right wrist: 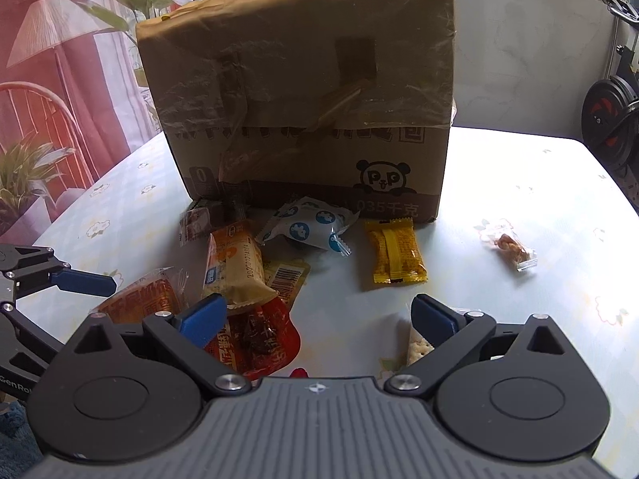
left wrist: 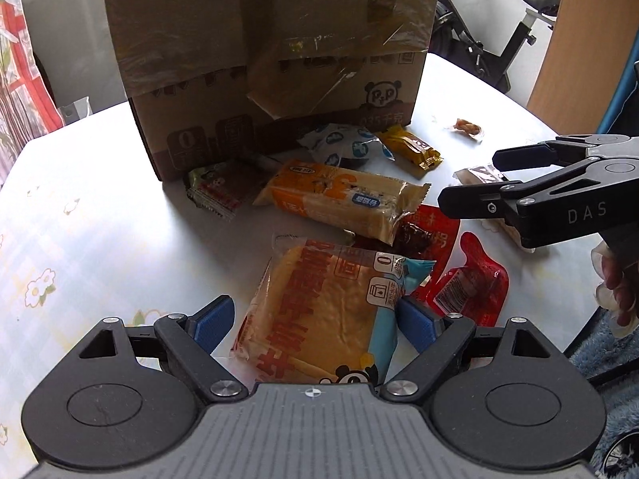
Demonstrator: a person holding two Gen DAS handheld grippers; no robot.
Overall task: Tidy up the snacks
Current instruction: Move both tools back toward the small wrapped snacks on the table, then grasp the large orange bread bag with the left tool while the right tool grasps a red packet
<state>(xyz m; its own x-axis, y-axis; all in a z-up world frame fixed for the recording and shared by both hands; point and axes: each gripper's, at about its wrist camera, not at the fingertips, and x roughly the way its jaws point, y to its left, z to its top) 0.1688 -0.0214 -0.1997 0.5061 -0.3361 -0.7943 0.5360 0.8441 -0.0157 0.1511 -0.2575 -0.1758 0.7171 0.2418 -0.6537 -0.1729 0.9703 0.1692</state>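
Observation:
Snack packs lie scattered in front of a taped cardboard box (left wrist: pixel 271 60) on the table. My left gripper (left wrist: pixel 315 321) is open, its blue pads on either side of a clear-wrapped bread pack (left wrist: pixel 319 311) that lies flat. Behind it lie a long orange cake pack (left wrist: pixel 339 195), red jerky pouches (left wrist: pixel 467 279), a white-and-blue pack (left wrist: pixel 343 143) and a yellow pack (left wrist: pixel 411 147). My right gripper (right wrist: pixel 315 319) is open and empty, above a red pouch (right wrist: pixel 255 339) and a cracker pack (right wrist: pixel 415 345). The box (right wrist: pixel 303 99) stands behind.
A small clear-wrapped nut snack (right wrist: pixel 511 247) lies alone at the right. A brown-red wrapper (left wrist: pixel 223 187) leans against the box. The table (left wrist: pixel 80 219) has a floral cloth. An exercise bike (left wrist: pixel 499 40) stands beyond the far edge.

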